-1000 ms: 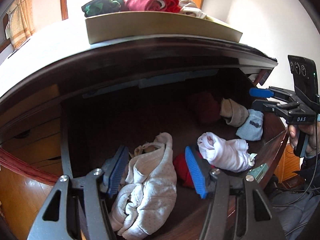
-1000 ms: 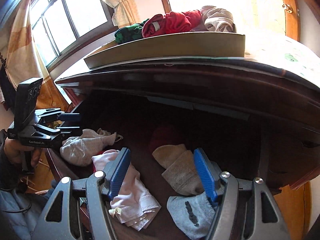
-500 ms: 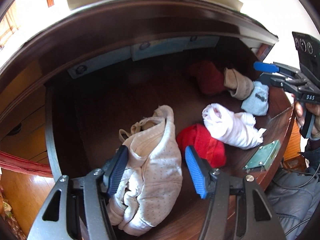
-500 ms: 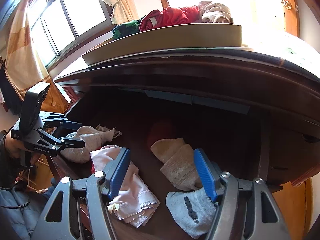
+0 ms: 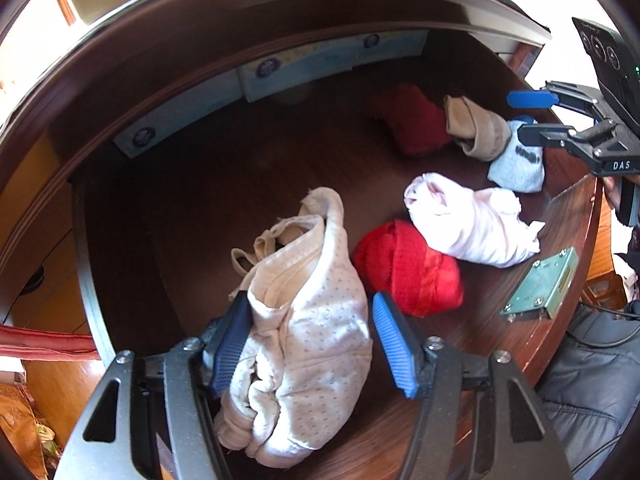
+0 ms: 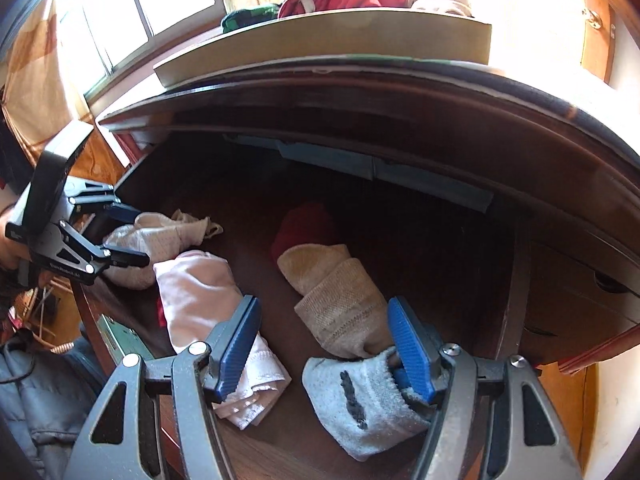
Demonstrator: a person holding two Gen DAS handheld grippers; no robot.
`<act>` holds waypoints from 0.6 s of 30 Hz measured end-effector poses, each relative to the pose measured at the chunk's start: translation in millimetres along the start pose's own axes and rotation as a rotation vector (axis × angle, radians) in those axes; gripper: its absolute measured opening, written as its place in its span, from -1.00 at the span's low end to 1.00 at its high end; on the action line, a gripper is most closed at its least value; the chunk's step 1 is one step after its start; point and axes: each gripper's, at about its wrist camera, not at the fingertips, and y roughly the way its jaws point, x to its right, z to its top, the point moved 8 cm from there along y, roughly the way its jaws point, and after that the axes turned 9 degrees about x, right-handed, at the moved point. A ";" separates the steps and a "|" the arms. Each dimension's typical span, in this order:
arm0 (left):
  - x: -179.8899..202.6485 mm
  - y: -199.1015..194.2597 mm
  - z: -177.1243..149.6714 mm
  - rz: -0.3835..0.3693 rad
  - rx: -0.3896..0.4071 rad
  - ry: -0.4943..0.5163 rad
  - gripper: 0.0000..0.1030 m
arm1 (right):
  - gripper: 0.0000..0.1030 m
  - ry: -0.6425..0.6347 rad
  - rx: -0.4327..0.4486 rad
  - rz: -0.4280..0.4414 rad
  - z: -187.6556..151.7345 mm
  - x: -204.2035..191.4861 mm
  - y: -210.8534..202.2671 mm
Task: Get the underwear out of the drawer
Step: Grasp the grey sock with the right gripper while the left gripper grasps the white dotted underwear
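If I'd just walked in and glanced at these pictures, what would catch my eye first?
Probably the bright red bundle in the middle of the open dark wooden drawer. Next, the cream dotted underwear lying between the blue pads of the left gripper, whose jaws are opening. Above the drawer, a tray piled with clothes sits against the glaring window.

Right gripper (image 6: 324,344): hovering over the drawer (image 6: 508,300), jaws standing apart, nothing pinched.
Beige socks (image 6: 336,292): lying between the blue pads, nearer the right one.
Grey sock (image 6: 360,400): lying at the drawer's front edge, touching the right pad.
Pink underwear (image 6: 200,300): lying partly under the left pad.
Left gripper (image 6: 120,236): opening around the dotted cream underwear (image 6: 160,236) at the drawer's front left corner.
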 end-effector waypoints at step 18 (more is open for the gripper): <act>13.7 26.5 3.7 -0.024 -0.093 0.080 0.28 | 0.32 -0.148 -0.183 -0.046 -21.7 9.9 2.2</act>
